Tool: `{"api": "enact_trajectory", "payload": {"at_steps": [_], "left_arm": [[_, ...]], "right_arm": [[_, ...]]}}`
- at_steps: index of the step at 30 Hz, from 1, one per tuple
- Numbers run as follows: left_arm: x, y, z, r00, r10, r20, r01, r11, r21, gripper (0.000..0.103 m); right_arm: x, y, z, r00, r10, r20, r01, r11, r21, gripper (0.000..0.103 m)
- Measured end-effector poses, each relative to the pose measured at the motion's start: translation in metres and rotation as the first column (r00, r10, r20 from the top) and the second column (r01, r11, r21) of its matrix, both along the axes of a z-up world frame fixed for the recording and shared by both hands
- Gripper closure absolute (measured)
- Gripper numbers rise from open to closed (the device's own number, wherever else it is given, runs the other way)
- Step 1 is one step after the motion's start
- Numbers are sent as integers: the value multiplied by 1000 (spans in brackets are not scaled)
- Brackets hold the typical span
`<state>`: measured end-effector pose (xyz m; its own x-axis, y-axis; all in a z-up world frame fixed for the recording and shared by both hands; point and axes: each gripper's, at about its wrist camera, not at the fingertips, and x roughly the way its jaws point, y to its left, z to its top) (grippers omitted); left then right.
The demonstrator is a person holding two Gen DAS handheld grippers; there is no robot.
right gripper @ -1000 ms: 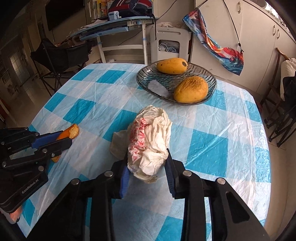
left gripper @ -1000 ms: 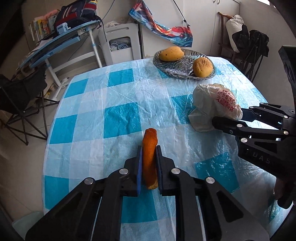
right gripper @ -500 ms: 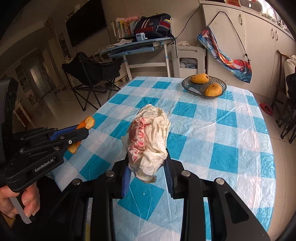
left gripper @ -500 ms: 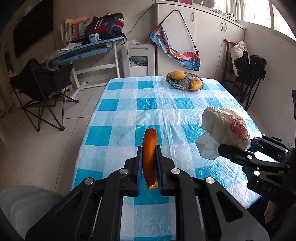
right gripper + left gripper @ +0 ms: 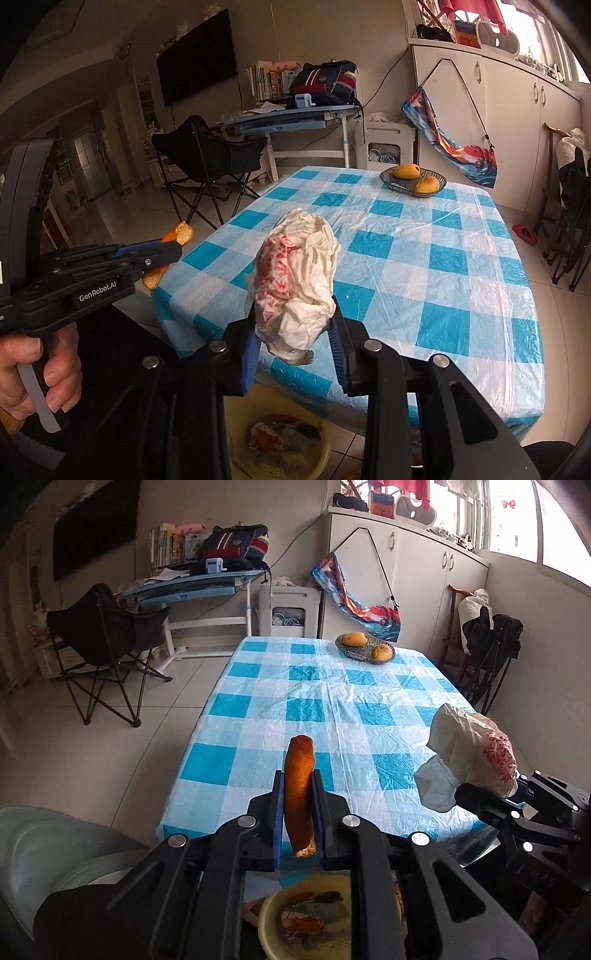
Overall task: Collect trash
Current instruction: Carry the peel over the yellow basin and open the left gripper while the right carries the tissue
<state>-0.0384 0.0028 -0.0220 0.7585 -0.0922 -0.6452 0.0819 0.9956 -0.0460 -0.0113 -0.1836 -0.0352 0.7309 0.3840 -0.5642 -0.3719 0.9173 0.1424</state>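
My left gripper is shut on a strip of orange peel, held upright off the near end of the table; the peel also shows in the right wrist view, left of the table's corner. My right gripper is shut on a crumpled white plastic bag with red print, seen too at the right of the left wrist view as the bag. Below both grippers stands a yellow waste bin with scraps in it, partly hidden by the fingers; the same bin appears under my left gripper.
The table with a blue-and-white checked cloth stretches ahead, a glass dish with two mangoes at its far end. A black folding chair stands on the tiled floor to the left. A person's hand grips the left tool.
Both grippers have pulled back from over the table and risen a little, carrying the peel and the bag. The table's near edge and the yellow bin have come into view below.
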Motion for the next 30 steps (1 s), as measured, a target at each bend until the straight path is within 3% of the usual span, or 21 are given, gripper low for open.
{"api": "enact_trajectory", "payload": {"at_steps": [12, 30], "left_arm": [[-64, 21, 3, 999, 19, 39, -18, 999, -39, 89], [-58, 17, -1, 999, 11, 34, -10, 1000, -30, 89]], "right_arm": [[-53, -10, 9, 994, -58, 91, 57, 998, 14, 67], [-49, 2, -4, 995, -54, 79, 56, 998, -31, 63]]}}
